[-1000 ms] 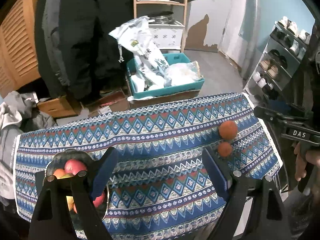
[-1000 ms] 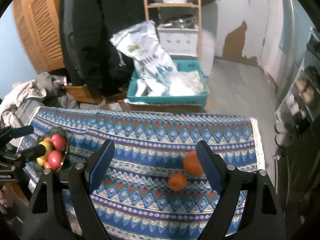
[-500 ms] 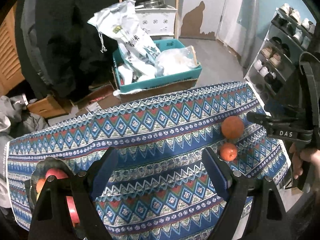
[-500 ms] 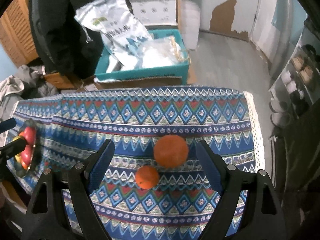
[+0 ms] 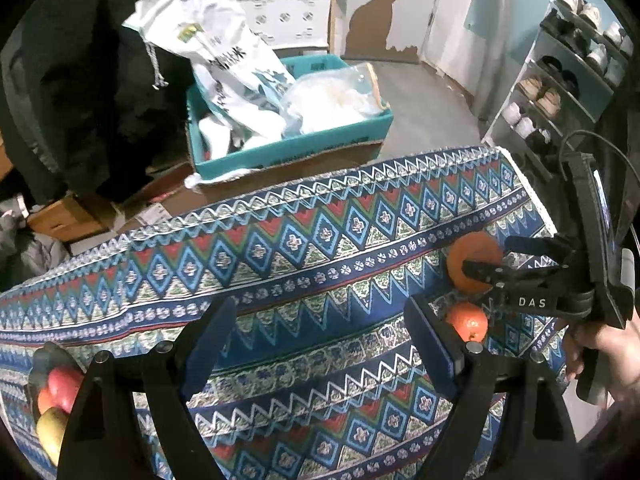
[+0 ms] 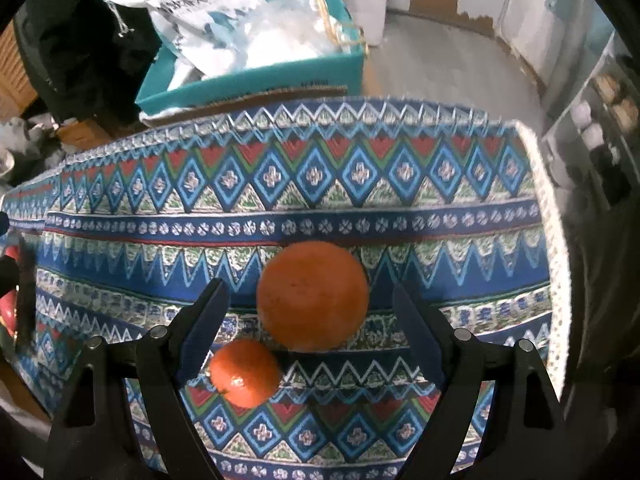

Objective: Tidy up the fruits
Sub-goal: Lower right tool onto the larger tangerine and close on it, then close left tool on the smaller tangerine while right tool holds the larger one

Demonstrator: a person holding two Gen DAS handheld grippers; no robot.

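Orange fruit, a big orange (image 6: pixel 312 294) and a small one (image 6: pixel 244 372), lay touching on the patterned cloth (image 6: pixel 320 184). The right gripper (image 6: pixel 310 312) straddled the big orange, jaws wide, clear of it. The left gripper (image 5: pixel 316 340) gaped empty over cloth; the bowl (image 5: pixel 44 360) of fruit sat far left.

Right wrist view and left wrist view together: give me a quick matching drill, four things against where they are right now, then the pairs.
Things:
1. large orange
2. small orange
3. bowl of fruit
4. teal box

Places:
A. on the floor past the table's far edge
B. at the cloth's left end
C. between the open right gripper fingers, untouched
D. by the right gripper's left finger, nearer the camera

Pairs: 1-C, 2-D, 3-B, 4-A
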